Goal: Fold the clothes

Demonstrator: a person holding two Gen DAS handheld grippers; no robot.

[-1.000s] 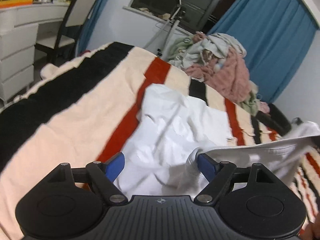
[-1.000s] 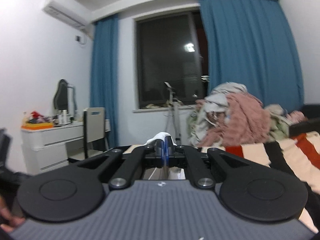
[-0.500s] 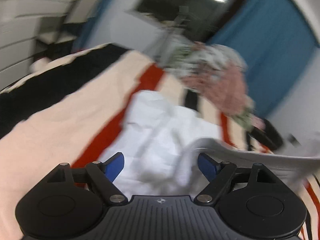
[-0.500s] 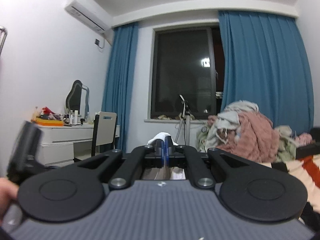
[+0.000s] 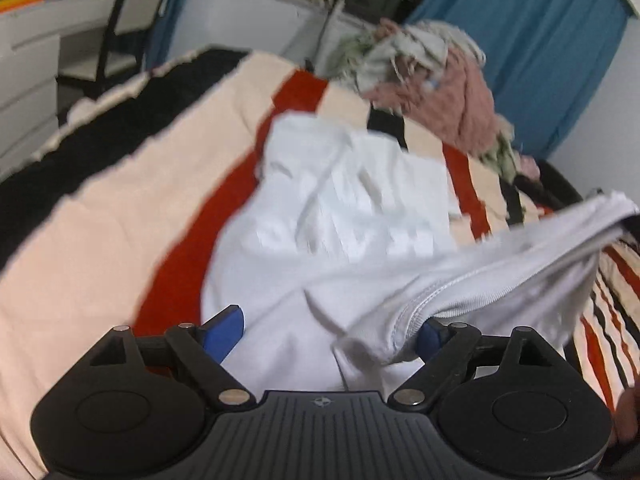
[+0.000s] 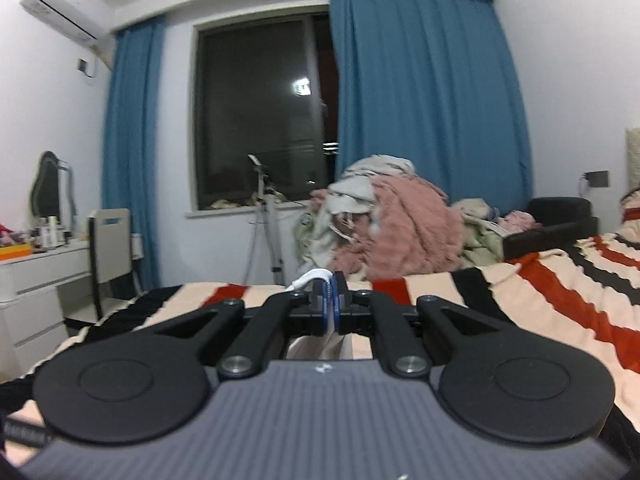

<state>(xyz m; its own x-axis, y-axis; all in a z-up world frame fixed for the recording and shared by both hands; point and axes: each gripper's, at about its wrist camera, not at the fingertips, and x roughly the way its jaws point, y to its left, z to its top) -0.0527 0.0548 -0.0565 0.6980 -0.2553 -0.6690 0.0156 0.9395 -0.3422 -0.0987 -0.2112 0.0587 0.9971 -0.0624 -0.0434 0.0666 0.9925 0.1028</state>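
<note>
One white garment (image 5: 352,216) is lying mid-bed (image 5: 100,216), hem lifting rightward. Left gripper (image 5: 328,330) is spreading wider, hem between jaws, unclamped. Right gripper (image 6: 329,306) is pinching white garment. No readable writing.

The crumpled white cotton-like shirt (image 5: 340,220) looks matt, its stitched hem ribbed. Under it, the cream, red and black striped blanket (image 5: 120,208) seems soft, woolly. The pink fuzzy throw (image 6: 408,232) looks shaggy (upper right, left view). The black plastic left gripper (image 5: 326,330) is matt.
</note>
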